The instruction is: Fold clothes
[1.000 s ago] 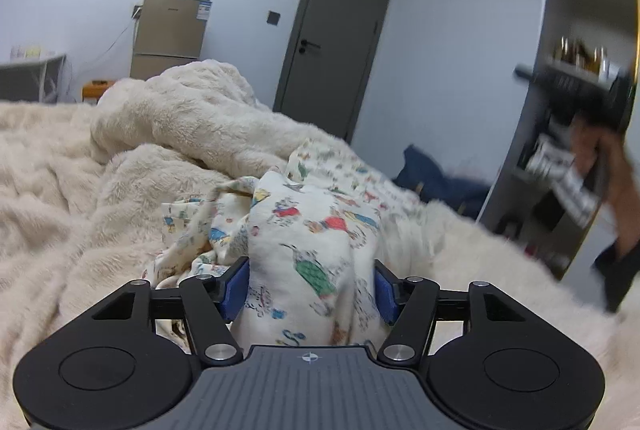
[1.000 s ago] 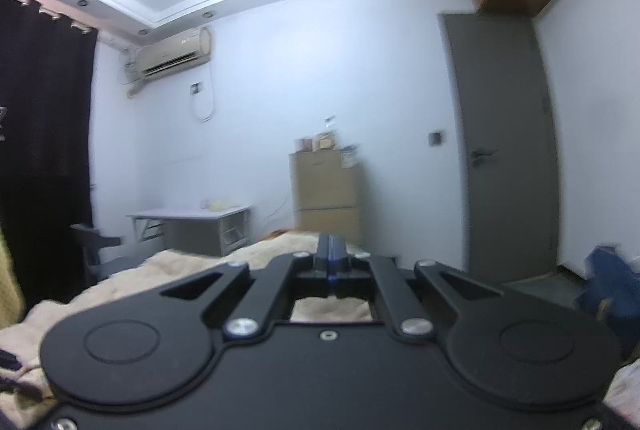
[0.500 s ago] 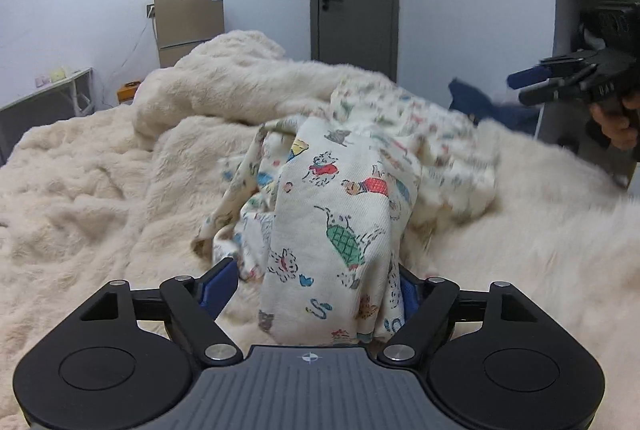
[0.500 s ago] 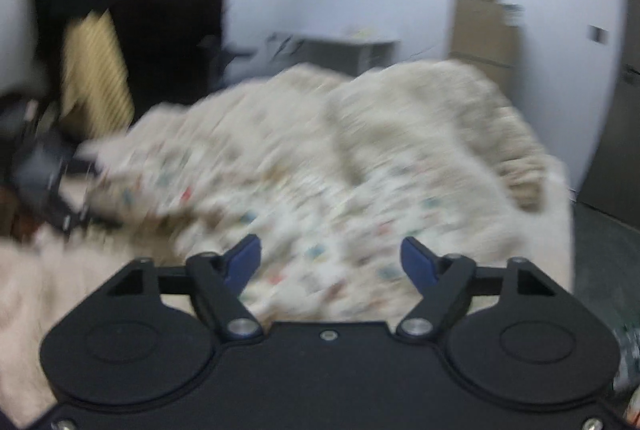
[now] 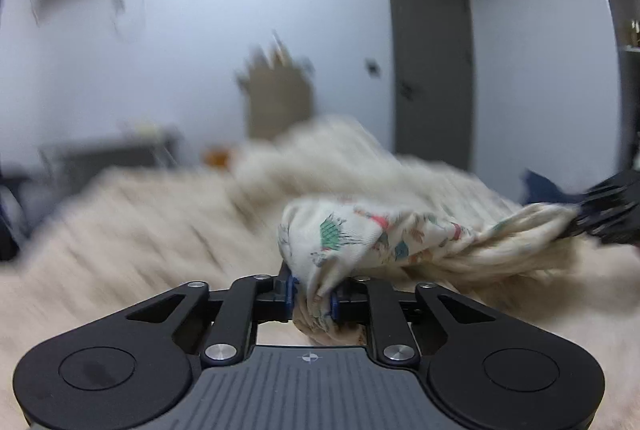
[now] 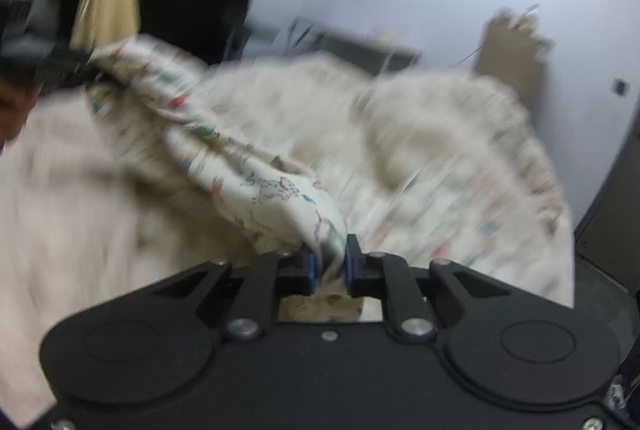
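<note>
Soft printed cotton-like garment (image 5: pixel 360 234); shaggy, fluffy cream blanket (image 5: pixel 140 230) beneath, toward nine o'clock; matt black plastic left gripper (image 5: pixel 311 295) with shiny metal screws.

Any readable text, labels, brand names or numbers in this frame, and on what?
None can be read.
The printed garment held by the left gripper and right gripper shows only cartoon figures, no words.
The left gripper's body carries a small round crosshair mark, with no lettering.
Items on top of the brown cabinet are too blurred to read.
</note>
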{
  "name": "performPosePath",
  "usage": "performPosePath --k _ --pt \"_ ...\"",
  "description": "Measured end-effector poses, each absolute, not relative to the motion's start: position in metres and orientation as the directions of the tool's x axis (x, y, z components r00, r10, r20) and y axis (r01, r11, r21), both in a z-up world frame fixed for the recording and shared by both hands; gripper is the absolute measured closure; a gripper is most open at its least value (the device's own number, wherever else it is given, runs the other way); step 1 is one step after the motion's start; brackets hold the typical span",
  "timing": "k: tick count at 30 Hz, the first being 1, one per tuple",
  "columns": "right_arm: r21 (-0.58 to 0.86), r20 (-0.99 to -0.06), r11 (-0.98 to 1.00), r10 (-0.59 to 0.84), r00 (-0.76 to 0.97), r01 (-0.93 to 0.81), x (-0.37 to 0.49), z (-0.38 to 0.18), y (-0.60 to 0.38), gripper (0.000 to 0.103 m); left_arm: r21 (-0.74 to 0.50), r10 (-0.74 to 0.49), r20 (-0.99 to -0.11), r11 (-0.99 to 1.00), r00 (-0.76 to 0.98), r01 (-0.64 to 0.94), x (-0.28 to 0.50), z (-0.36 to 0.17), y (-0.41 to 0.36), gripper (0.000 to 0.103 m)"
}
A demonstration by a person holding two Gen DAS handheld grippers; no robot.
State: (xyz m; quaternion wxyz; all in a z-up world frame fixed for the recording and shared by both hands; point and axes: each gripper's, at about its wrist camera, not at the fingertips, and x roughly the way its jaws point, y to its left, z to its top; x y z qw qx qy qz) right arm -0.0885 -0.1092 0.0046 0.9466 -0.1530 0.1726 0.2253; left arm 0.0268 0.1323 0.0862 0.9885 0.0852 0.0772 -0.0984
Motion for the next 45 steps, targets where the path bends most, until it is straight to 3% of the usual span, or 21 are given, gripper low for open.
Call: performPosePath --k 5,7,9,12,13,15,17,19,21,24,30,34,38,41,43,45 --pt "-0.207 -0.165 0.901 0.351 0.922 -0.381 -0.121 0.078 -0.143 0.093 0.347 -0.083 0.088 0.937 0.993 0.047 -0.009 0.162 0.130 0.090" --pt "-0.209 -0.054 0.913 0.346 0.937 -0.350 -0.144 0.113 -0.156 0.093 0.387 -0.114 0.115 0.920 0.987 0.061 -0.019 0.187 0.126 0.086" --pt "-0.224 0.047 0.923 0.330 0.943 -0.312 -0.168 0.141 -0.167 0.093 0.355 -0.184 0.089 0.924 0.979 0.141 -0.019 0.204 0.130 0.065" --pt "-0.208 0.116 0.939 0.303 0.946 -0.275 -0.189 0.164 -0.192 0.091 0.282 -0.300 0.019 0.917 0.954 0.283 -0.007 0.218 0.134 0.057" --pt "-0.176 0.107 0.947 0.289 0.951 -0.268 -0.188 0.166 -0.207 0.090 0.262 -0.336 -0.028 0.907 0.942 0.331 0.005 0.214 0.131 0.054" --pt "-0.130 0.040 0.960 0.256 0.966 -0.249 -0.175 0.161 -0.228 0.087 0.243 -0.369 -0.154 0.885 0.916 0.398 0.033 0.190 0.114 0.034" --pt "-0.087 -0.124 0.977 0.182 0.975 -0.193 -0.144 0.132 -0.252 0.084 0.226 -0.384 -0.270 0.866 0.883 0.445 0.057 0.164 0.098 0.033" --pt "-0.081 -0.291 0.987 0.108 0.951 -0.137 -0.112 0.099 -0.270 0.070 0.201 -0.378 -0.397 0.853 0.836 0.481 0.082 0.124 0.082 0.033" --pt "-0.125 -0.415 0.987 0.044 0.909 -0.105 -0.089 0.065 -0.279 0.070 0.176 -0.377 -0.481 0.843 0.792 0.509 0.096 0.089 0.075 0.034" --pt "-0.172 -0.487 0.974 0.044 0.872 -0.145 -0.084 0.026 -0.280 0.070 0.143 -0.430 -0.488 0.819 0.759 0.556 0.085 0.071 0.085 0.034" --pt "-0.261 -0.527 0.903 0.164 0.834 -0.342 -0.117 0.006 -0.255 0.040 0.278 -0.453 -0.494 0.726 0.742 0.629 0.019 0.069 0.104 0.024" --pt "-0.305 -0.585 0.814 0.249 0.772 -0.494 -0.139 0.000 -0.231 0.034 0.340 -0.393 -0.564 0.691 0.727 0.637 -0.002 0.031 0.124 0.023" --pt "-0.354 -0.632 0.728 0.277 0.724 -0.587 -0.163 -0.023 -0.206 0.030 0.217 -0.400 -0.578 0.765 0.711 0.607 0.007 0.002 0.142 0.023" --pt "-0.365 -0.649 0.717 0.261 0.715 -0.594 -0.153 -0.043 -0.194 0.029 0.000 -0.466 -0.539 0.833 0.702 0.553 0.025 -0.017 0.161 0.018" --pt "-0.373 -0.644 0.708 0.268 0.717 -0.600 -0.145 -0.057 -0.190 0.024 -0.217 -0.542 -0.520 0.832 0.661 0.511 0.045 -0.036 0.170 0.017" --pt "-0.402 -0.614 0.695 0.279 0.738 -0.597 -0.145 -0.064 -0.189 0.019 -0.286 -0.561 -0.499 0.826 0.661 0.486 0.056 -0.045 0.170 0.018"
